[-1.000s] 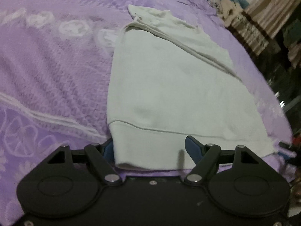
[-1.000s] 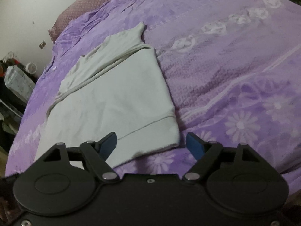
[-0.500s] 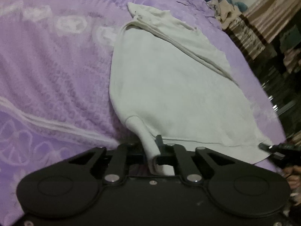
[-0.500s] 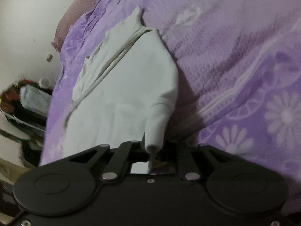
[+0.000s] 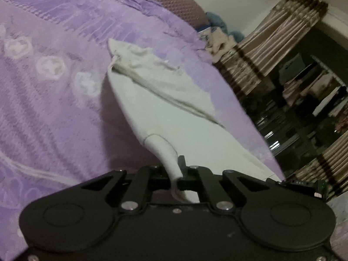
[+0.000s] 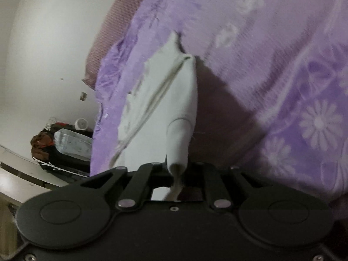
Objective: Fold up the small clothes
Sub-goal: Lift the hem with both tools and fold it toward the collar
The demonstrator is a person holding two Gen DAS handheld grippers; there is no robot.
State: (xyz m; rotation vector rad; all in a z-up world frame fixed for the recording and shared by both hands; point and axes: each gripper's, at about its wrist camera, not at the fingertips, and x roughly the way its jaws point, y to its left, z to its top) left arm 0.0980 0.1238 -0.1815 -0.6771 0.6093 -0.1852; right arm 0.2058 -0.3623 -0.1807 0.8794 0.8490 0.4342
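Pale knit top (image 5: 165,108), limp and light, lifted by its hem off the purple bedspread (image 5: 54,108).
My left gripper (image 5: 177,175) and right gripper (image 6: 176,174) each pinch a hem corner; soft cloth sags, so corners suit best.

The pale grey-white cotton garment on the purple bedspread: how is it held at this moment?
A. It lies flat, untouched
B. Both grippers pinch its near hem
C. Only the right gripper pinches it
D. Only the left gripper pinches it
B: the left gripper and the right gripper are each shut on the near hem of the pale grey-white cotton garment, raising it above the purple bedspread.
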